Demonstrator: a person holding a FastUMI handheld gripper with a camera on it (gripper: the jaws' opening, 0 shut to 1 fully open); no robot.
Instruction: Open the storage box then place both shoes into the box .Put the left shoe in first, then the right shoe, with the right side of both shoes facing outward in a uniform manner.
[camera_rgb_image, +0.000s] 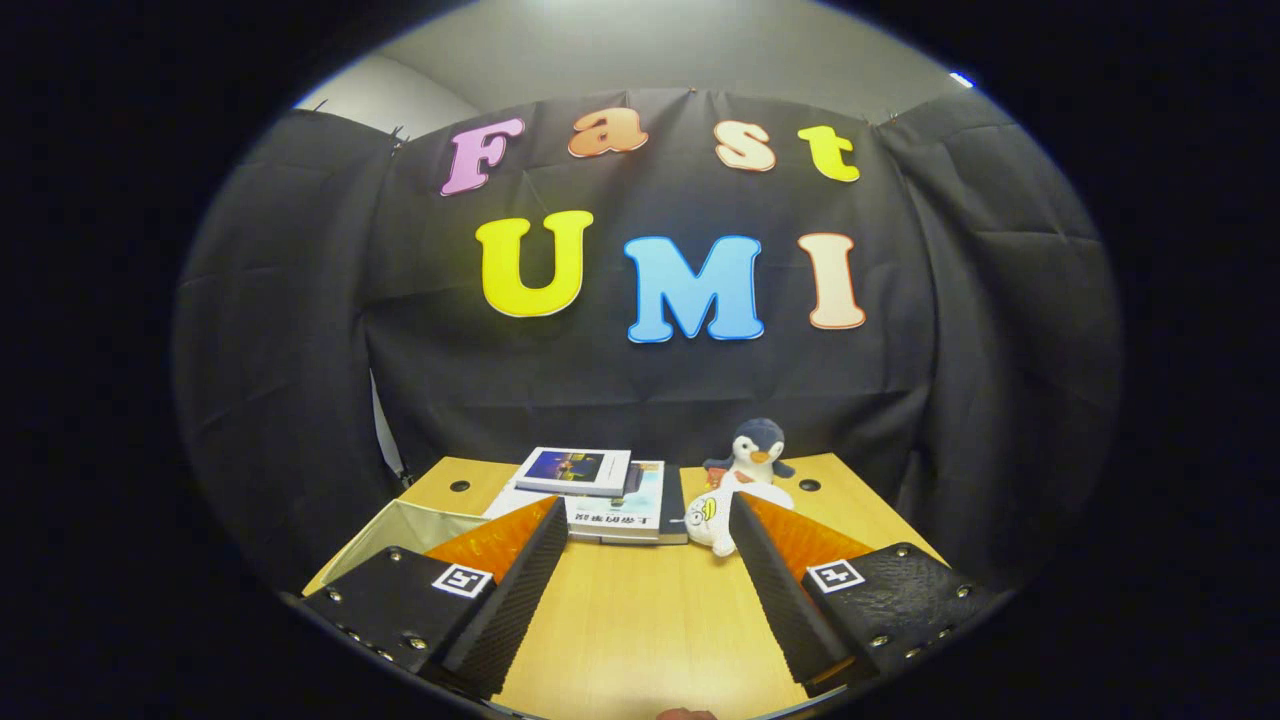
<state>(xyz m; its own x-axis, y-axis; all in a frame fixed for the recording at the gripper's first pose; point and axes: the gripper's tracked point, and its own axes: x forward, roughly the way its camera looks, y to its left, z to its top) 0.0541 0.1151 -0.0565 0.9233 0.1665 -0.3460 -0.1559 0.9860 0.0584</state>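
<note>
While the gripper (648, 515) is held level and low over the wooden table (640, 620), pointing straight toward the back of the booth, its two fingers spread wide in a V, nothing between them but bare tabletop. Each finger has a ribbed black inner pad (520, 590) and an orange top face. Neither touches anything.

Storage box (400, 525): a pale, fabric-looking container, seen just left of the left finger and partly behind it, at the table's left edge. One light wall and a darker inner side show; whether it is open or lidded cannot be told from here.

Landmark: stack of books (600, 490), lying flat at the far middle of the table, just beyond the fingertips. Right of the books, a white soft item with a cartoon eye (708, 520) sits against the right finger's tip, partly hidden by it; what it is cannot be told. Behind that, a plush penguin (755, 452) stands upright near the table's far edge.
</note>
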